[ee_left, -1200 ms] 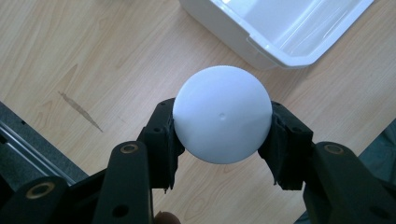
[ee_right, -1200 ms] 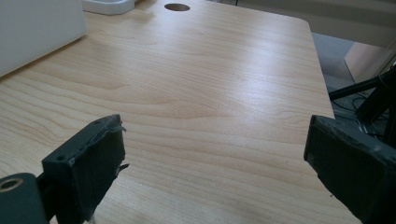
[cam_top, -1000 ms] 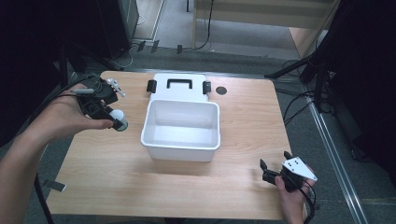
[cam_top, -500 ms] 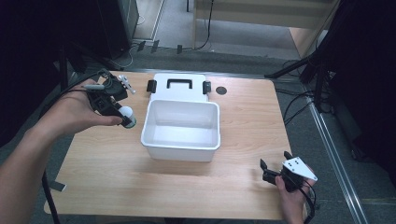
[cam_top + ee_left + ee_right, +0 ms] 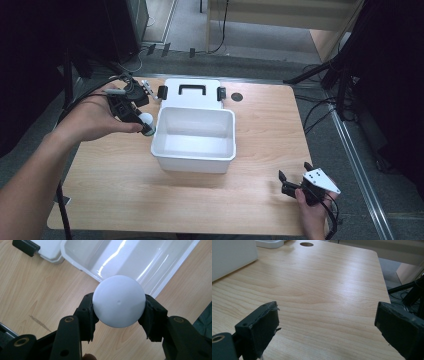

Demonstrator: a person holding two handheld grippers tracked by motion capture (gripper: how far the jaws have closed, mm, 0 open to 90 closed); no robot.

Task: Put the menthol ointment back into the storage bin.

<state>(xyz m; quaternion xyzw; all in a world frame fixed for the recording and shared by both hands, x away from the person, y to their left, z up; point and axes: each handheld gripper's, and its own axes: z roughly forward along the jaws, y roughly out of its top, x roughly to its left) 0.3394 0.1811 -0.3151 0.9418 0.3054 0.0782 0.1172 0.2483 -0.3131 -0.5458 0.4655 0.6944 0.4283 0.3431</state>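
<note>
Right now the left hand-held gripper [image 5: 145, 125] clamps a white ball [image 5: 118, 301] just beside the white tub's [image 5: 195, 162] left rim, not yet over it. Smooth ball, small contact: letting go early drops it onto the counter [image 5: 125, 185], where it rolls off. Right hand-held gripper [image 5: 327, 332] gapes empty, well apart from the tub.

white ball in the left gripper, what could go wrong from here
1. The left gripper holds the white ball only at its two sides, and the ball is smooth and round, so it might slip out and roll over the table.
2. The ball hangs over the near rim of the white bin, not yet over the inside. Let go now, it could strike the rim and bounce off outside.
</note>
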